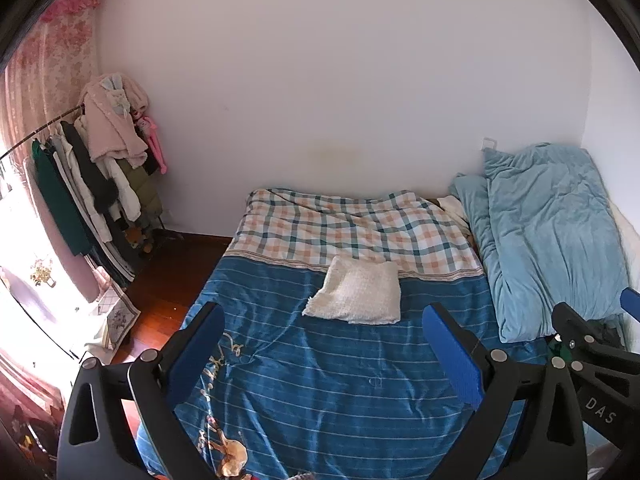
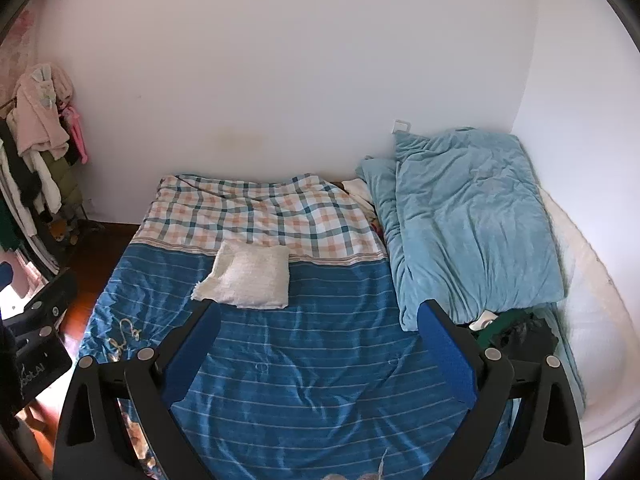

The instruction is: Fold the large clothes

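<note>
Left wrist view: your left tongs (image 1: 324, 336) hang released over the bed (image 1: 320, 380). The folded white garment (image 1: 356, 296) lies mid-bed at the plaid border; it looks soft and light, so pinch a corner.

Right wrist view: right tongs (image 2: 318, 330) released too; dark clothes (image 2: 516, 334) sit by the blue quilt (image 2: 476, 216) along the bed's right edge.

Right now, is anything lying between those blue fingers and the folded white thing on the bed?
Nothing visible: only bare blue striped bedspread separates both open grippers from the folded white garment. The light blue quilt lies off to the right.
</note>
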`<state>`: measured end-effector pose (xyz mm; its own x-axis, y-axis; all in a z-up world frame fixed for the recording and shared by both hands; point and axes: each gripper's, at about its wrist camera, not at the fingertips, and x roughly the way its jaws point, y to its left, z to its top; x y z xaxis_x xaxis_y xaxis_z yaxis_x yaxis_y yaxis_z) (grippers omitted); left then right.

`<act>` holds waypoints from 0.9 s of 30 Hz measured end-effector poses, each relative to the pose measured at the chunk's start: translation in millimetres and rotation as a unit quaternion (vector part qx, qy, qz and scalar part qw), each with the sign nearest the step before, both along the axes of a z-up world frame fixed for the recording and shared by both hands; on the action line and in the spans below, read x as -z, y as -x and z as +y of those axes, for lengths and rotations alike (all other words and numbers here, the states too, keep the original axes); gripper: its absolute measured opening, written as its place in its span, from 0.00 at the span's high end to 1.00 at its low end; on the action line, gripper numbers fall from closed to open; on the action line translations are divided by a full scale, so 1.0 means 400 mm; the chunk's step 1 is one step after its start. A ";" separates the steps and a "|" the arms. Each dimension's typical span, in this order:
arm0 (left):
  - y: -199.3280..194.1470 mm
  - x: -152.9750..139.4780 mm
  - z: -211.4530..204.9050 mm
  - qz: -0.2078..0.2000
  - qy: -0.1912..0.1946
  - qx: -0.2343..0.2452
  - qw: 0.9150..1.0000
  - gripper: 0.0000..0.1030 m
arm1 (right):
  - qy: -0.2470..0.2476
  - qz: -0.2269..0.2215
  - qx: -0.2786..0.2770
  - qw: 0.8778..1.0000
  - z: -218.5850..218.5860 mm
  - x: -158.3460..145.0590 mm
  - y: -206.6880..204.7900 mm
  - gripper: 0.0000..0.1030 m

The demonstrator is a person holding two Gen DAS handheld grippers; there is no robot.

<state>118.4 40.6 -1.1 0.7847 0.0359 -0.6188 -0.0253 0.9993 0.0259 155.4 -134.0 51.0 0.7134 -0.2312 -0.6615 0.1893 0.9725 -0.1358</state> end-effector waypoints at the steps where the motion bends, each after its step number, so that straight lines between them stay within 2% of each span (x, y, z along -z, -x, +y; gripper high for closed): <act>1: 0.001 -0.002 0.001 -0.001 0.001 0.000 1.000 0.02 | 0.000 -0.001 0.000 1.000 0.002 0.000 0.002 0.03; 27: 0.026 -0.026 0.007 -0.007 0.001 -0.004 1.000 0.02 | -0.010 -0.008 -0.011 1.000 -0.002 -0.017 0.018 0.02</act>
